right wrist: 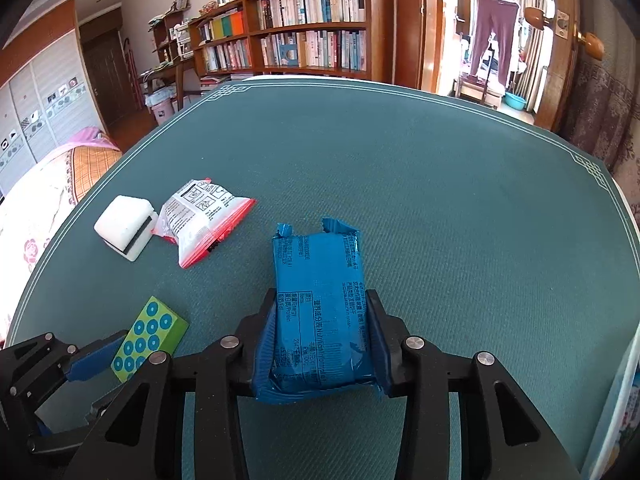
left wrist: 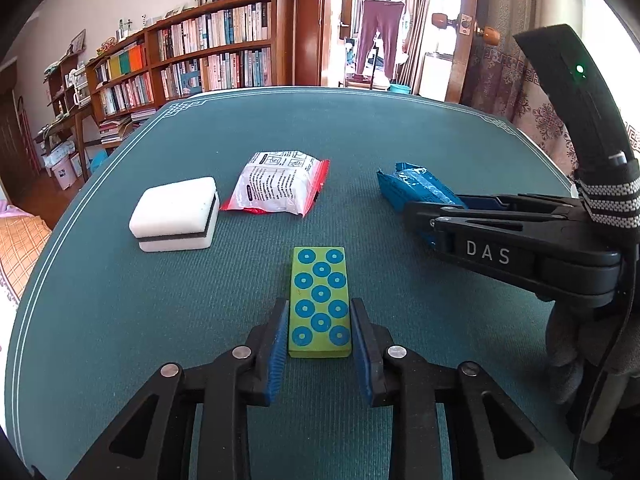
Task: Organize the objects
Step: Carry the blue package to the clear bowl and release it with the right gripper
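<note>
A green block with blue circles (left wrist: 320, 302) lies on the teal table between the pads of my left gripper (left wrist: 320, 312); the pads sit against its long sides. It also shows in the right wrist view (right wrist: 150, 338). My right gripper (right wrist: 322, 312) is shut on a blue snack packet (right wrist: 320, 308), squeezing its sides; the packet also shows in the left wrist view (left wrist: 420, 190). A white sponge with a dark layer (left wrist: 176, 216) and a white-and-red packet (left wrist: 280, 188) lie further back on the left.
The teal table mat (left wrist: 360, 140) has a white border line. Bookshelves (left wrist: 208, 52) stand behind the table, a bed (right wrist: 60, 184) to the left, an open doorway (left wrist: 384, 40) beyond. A pale container edge (right wrist: 624, 412) shows at the right.
</note>
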### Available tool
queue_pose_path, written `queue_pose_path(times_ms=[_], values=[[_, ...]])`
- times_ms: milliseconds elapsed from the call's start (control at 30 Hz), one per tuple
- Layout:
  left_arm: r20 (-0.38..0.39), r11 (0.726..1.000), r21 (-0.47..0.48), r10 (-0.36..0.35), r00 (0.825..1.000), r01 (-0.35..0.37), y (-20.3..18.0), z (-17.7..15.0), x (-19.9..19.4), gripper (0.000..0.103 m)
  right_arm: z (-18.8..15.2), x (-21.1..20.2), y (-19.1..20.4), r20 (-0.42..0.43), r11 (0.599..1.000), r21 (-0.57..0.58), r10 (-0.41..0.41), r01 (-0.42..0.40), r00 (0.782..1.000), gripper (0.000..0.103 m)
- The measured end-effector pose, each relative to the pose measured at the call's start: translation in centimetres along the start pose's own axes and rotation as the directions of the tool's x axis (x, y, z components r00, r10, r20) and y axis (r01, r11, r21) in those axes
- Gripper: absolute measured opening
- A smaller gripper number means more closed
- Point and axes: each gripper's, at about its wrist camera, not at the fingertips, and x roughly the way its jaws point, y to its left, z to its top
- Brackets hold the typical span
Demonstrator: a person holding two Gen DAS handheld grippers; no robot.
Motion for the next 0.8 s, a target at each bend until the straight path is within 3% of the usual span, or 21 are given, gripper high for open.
queue_pose_path(times_ms=[433,800], values=[[0.056,0.992,-0.072,-0.103,0.993,0.107,1.5,0.7,-1.3,0.031,-3.3,-5.7,-1.3,0.070,0.995,0.099,0.001,-0.008,0.998,0.042],[0.059,0.995,-0.041,-0.088,0.994,0.090,0.5,0.5,-1.4,0.031,-6.5,-9.9,-2.4,0.104,0.986,0.163,0.000,-0.017,0.995,0.042]])
